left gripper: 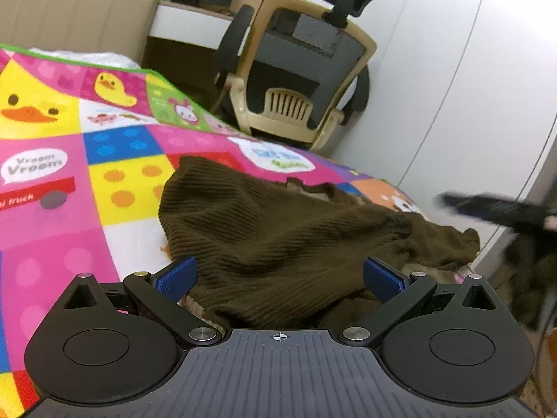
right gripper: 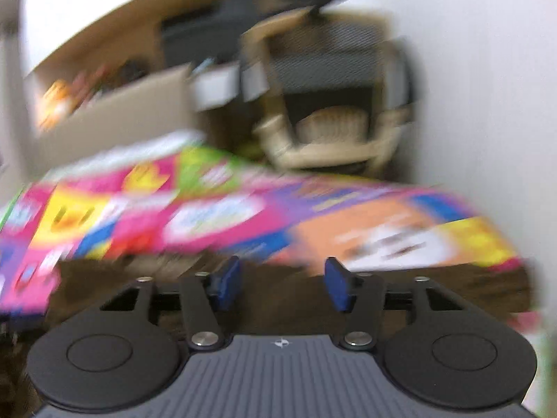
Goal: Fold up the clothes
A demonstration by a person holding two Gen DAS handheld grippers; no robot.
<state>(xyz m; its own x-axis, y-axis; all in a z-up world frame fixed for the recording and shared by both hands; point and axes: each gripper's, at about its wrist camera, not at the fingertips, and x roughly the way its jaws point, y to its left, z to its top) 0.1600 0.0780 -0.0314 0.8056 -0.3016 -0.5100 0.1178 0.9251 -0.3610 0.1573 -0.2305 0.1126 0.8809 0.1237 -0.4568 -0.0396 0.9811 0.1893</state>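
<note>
Right wrist view heavily blurred, brown ribbed sweater (left gripper: 278, 230) crumpled on patterned play mat (left gripper: 52, 181), near edge hidden behind left gripper (left gripper: 280, 275), jaws wide, right gripper (right gripper: 282, 287) jaws partly apart, both empty.

White bubble words: "Vroom Vroom", in grey letters, on the play mat (left gripper: 104, 188), left side of the left wrist view.
Red strip words: "truck", in white letters, on a red strip of the mat just below the bubble. The word before it is cut off at the left edge.
Far bubble words: blue and green letters in a white bubble farther right on the mat, too blurry to read.
Right wrist view: the whole view is blurred, and no words can be read there.
</note>
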